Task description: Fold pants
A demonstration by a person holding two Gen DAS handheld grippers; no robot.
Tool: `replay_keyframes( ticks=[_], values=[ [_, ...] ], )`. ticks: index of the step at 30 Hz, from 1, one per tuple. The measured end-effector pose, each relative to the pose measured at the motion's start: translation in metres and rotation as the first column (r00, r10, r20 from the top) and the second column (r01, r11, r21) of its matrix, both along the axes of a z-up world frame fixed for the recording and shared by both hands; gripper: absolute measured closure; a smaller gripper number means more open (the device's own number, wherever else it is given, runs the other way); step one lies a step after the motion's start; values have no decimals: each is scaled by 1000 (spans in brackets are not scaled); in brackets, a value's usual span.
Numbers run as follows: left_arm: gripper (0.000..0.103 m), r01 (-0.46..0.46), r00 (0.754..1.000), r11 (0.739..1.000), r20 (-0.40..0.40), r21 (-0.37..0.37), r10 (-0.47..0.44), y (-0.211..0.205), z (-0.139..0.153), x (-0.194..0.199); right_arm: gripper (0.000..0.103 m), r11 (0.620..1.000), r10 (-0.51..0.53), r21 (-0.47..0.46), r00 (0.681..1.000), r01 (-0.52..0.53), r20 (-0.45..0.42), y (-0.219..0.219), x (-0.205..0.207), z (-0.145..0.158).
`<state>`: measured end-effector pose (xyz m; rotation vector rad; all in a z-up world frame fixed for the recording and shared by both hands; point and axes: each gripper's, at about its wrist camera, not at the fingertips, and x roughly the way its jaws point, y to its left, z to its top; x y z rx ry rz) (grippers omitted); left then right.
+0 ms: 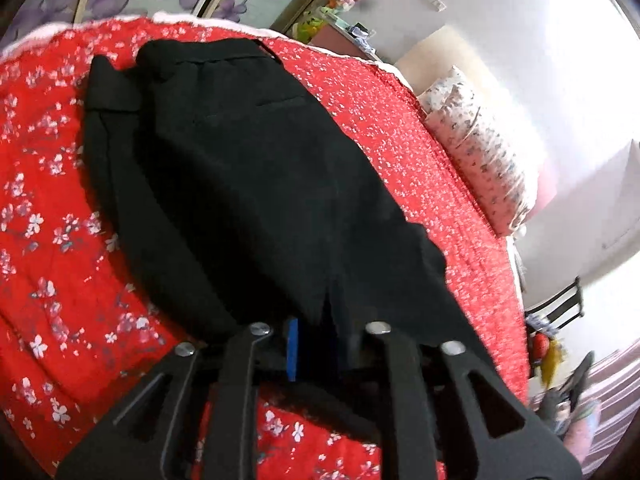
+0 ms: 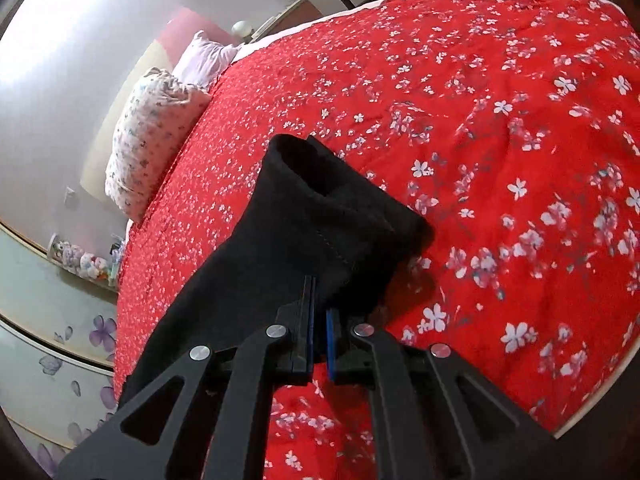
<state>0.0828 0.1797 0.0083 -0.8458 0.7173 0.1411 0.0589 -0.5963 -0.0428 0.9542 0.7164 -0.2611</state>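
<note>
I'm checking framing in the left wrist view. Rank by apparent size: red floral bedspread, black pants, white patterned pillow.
1. Red floral bedspread, largest.
2. Black pants, though nearness to the camera enlarges them.
3. White patterned pillow, smallest, and farthest away.

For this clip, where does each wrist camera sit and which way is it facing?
Left wrist: rides on the left gripper, looking along its fingers over the black pants lying on the red floral bedspread, toward the pillow; only gripper linkage shows.
Right wrist: rides on the right gripper, looking across the bedspread at a raised pants end it pinches; only gripper linkage shows.
Shared: both views show the pants, bedspread and floral pillow.
</note>
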Motion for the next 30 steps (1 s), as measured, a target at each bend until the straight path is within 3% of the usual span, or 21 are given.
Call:
replay_keyframes(
  ticks=[1, 6, 15, 18, 19, 20, 24, 27, 28, 30],
  values=[
    [66, -5, 1000, 1000, 9, -21, 5, 5, 0, 1, 97, 1000, -2, 10, 1000, 2, -3, -2, 0, 0],
    [50, -24, 999, 996, 32, -81, 27, 30, -2, 2, 95, 999, -18, 51, 1000, 18, -10, -8, 1, 0],
    [49, -78, 997, 975, 3, -210, 80, 72, -15, 14, 95, 996, -39, 80, 999, 39, 8, -10, 3, -3],
    [63, -98, 995, 978, -36, -186, 93, 78, -16, 21, 96, 995, -46, 91, 999, 45, 11, -12, 7, -4],
    [82, -103, 994, 981, -54, -164, 95, 80, -16, 23, 96, 995, -47, 90, 999, 45, 11, -12, 9, -3],
    [91, -101, 994, 984, -64, -148, 92, 82, -15, 24, 97, 995, -46, 88, 999, 45, 10, -12, 11, -1],
    [97, -59, 998, 992, -38, -112, 55, 87, -1, 22, 98, 996, -28, 82, 997, 22, 65, -13, 19, 21],
    [98, -32, 999, 997, -1, -66, 32, 85, 13, 16, 98, 999, 12, 49, 983, -22, 184, -12, 18, 51],
    [98, -28, 999, 999, 17, -46, 28, 83, 17, 11, 98, 999, 21, 23, 981, -26, 194, -10, 16, 56],
    [98, -40, 999, 999, 34, -16, 40, 83, 15, 4, 98, 1000, 18, -23, 991, -15, 132, -11, 11, 49]
  ],
)
